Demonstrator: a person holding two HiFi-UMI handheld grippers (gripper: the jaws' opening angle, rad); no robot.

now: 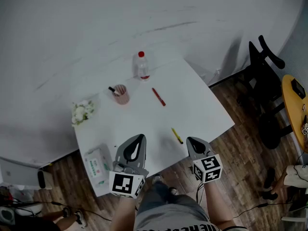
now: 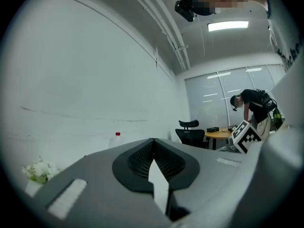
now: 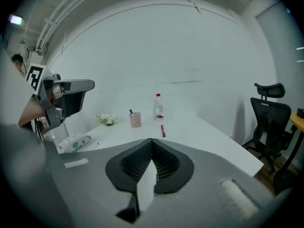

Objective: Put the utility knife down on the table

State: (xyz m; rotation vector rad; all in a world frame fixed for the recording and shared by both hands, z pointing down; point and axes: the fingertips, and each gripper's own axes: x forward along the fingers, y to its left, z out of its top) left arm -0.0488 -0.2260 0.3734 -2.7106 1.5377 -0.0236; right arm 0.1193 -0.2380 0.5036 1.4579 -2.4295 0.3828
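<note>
Closest of all are the two hand-held grippers, held just over the near edge of the bench (image 1: 202, 105). The left hand-held gripper (image 1: 137, 143) and the right hand-held gripper (image 1: 195, 146) each have their two jaws pressed together, with nothing in them. They are grey and look hard, with black bumpy pads inside and a black-and-white square cube on the back. The utility knife (image 1: 177, 135) lies flat on the bench, close to the near edge, between the two grippers. It is thin, yellow and shaped like a little stick. I cannot tell if its blade is out. The bench top is white, flat and looks smooth, so I think the knife could slide easily. A bump from the right hand-held gripper might push it off the edge onto the wooden floor (image 1: 240, 148). Farther in lie a thin red pen (image 1: 159, 96) and a pink cup (image 1: 120, 94) with a dark pen in it. A clear bottle (image 1: 141, 66) with a red cap stands near the far edge. White flowers (image 1: 82, 112) sit at the far left corner. A soft wipes pack (image 1: 97, 165) lies at the near left corner.
</note>
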